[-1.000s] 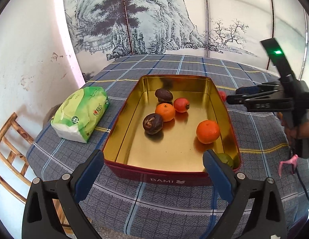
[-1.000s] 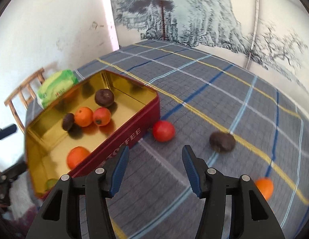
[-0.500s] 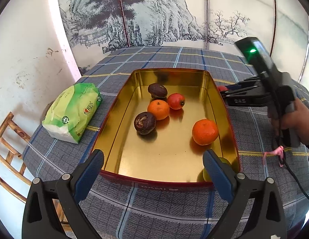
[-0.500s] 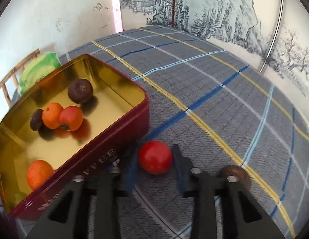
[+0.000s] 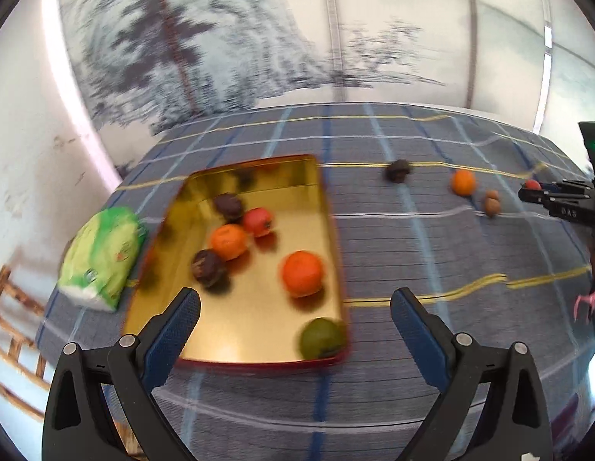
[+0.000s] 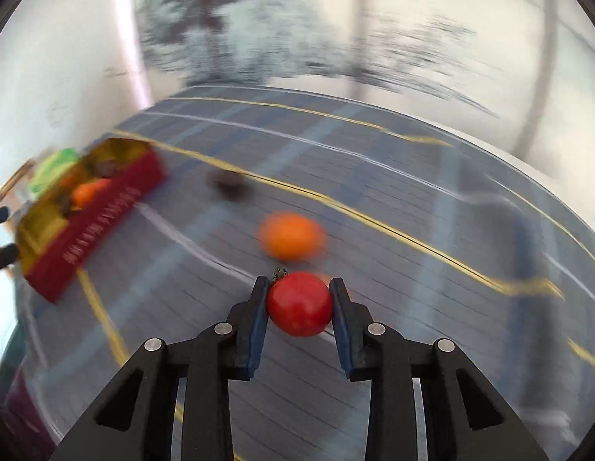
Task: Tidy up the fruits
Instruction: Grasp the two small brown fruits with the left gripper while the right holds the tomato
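Observation:
My right gripper [image 6: 299,299] is shut on a red tomato [image 6: 299,309], held above the checked cloth; it also shows at the far right of the left wrist view as the right gripper [image 5: 535,190] with the tomato [image 5: 532,184] at its tip. The red tin with a gold inside [image 5: 236,322] holds two oranges [image 5: 302,272], two dark fruits [image 5: 208,267], a red fruit [image 5: 257,221] and a green one [image 5: 321,339]. My left gripper [image 5: 295,317] hangs open over the tin's near edge. Loose on the cloth lie an orange [image 6: 291,239] and a dark fruit [image 6: 230,185].
A green packet [image 5: 103,255] lies left of the tin by the table edge, with a wooden chair [image 5: 13,330] beyond. Two small brown fruits [image 5: 491,201] sit near the loose orange [image 5: 463,182]. A painted screen stands behind the table.
The right gripper closed on the red tomato beside the tin and carried it away to the right. The left gripper drew back and swung, so the tin now sits further left in its view.

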`<state>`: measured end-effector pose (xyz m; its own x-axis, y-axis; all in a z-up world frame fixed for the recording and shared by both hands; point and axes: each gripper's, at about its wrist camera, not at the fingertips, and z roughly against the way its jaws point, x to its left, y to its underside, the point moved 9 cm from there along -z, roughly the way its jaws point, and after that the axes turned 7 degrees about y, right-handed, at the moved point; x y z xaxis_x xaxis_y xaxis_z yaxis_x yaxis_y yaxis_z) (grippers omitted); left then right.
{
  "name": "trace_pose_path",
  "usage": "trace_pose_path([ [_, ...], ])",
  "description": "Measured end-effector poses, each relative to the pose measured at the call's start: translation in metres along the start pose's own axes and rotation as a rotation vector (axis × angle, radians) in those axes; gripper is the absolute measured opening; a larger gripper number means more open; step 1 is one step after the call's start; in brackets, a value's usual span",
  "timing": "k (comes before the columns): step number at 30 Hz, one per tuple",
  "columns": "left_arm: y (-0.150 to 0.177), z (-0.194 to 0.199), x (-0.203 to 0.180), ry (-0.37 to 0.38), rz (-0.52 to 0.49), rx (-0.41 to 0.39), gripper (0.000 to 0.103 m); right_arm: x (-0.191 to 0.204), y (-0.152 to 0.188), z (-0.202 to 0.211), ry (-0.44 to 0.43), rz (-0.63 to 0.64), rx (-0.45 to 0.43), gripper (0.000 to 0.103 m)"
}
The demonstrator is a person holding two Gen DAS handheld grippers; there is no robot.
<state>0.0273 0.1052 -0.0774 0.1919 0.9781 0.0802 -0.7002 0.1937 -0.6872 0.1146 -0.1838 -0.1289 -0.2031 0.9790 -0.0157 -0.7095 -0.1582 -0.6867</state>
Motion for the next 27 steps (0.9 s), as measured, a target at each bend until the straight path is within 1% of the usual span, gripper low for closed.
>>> trace_pose_path([
  [3, -0.006, -0.008, -0.030, 0.072, -0.056, 0.013, 0.098, -0.051, 0.014, 0.001, 0.086, -0.053, 0.015, 0.032],
  [5, -0.010, -0.012, -0.047, 0.103, -0.087, 0.015, 0.098, -0.074, 0.022, -0.002, 0.111, -0.096, 0.030, 0.032],
  [6, -0.013, -0.016, -0.057, 0.130, -0.099, 0.019, 0.098, -0.083, 0.026, -0.004, 0.119, -0.117, 0.041, 0.032],
  [9, -0.020, -0.031, -0.084, 0.234, -0.086, 0.054, 0.098, -0.105, 0.041, -0.014, 0.115, -0.188, 0.071, 0.032],
  [11, -0.026, -0.040, -0.100, 0.315, -0.040, 0.070, 0.098, -0.109, 0.042, -0.014, 0.099, -0.208, 0.059, 0.033],
  [12, -0.028, -0.044, -0.105, 0.340, -0.027, 0.078, 0.098, -0.110, 0.043, -0.014, 0.094, -0.212, 0.061, 0.033],
  [13, -0.032, -0.051, -0.116, 0.381, -0.014, 0.095, 0.098, -0.111, 0.043, -0.015, 0.088, -0.214, 0.062, 0.033],
  [14, -0.034, -0.054, -0.122, 0.399, -0.016, 0.106, 0.098, -0.111, 0.043, -0.015, 0.080, -0.217, 0.062, 0.033],
  [16, -0.041, -0.065, -0.141, 0.427, -0.046, 0.129, 0.098, -0.111, 0.045, -0.013, 0.073, -0.221, 0.060, 0.033],
  [17, -0.045, -0.069, -0.150, 0.438, -0.071, 0.127, 0.098, -0.111, 0.046, -0.013, 0.070, -0.222, 0.059, 0.033],
  [21, -0.058, -0.083, -0.180, 0.434, -0.173, 0.108, 0.096, -0.109, 0.044, -0.014, 0.057, -0.232, 0.057, 0.033],
  [22, -0.062, -0.087, -0.189, 0.437, -0.196, 0.104, 0.094, -0.109, 0.044, -0.014, 0.052, -0.237, 0.056, 0.033],
  [23, -0.064, -0.089, -0.194, 0.442, -0.204, 0.104, 0.089, -0.109, 0.044, -0.015, 0.047, -0.242, 0.055, 0.033],
  [24, -0.066, -0.093, -0.199, 0.450, -0.210, 0.107, 0.087, -0.110, 0.044, -0.015, 0.042, -0.246, 0.054, 0.033],
  [26, -0.067, -0.102, -0.208, 0.461, -0.220, 0.127, 0.076, -0.110, 0.045, -0.014, 0.036, -0.254, 0.053, 0.033],
  [27, -0.068, -0.106, -0.212, 0.463, -0.223, 0.139, 0.072, -0.110, 0.045, -0.014, 0.033, -0.255, 0.051, 0.033],
])
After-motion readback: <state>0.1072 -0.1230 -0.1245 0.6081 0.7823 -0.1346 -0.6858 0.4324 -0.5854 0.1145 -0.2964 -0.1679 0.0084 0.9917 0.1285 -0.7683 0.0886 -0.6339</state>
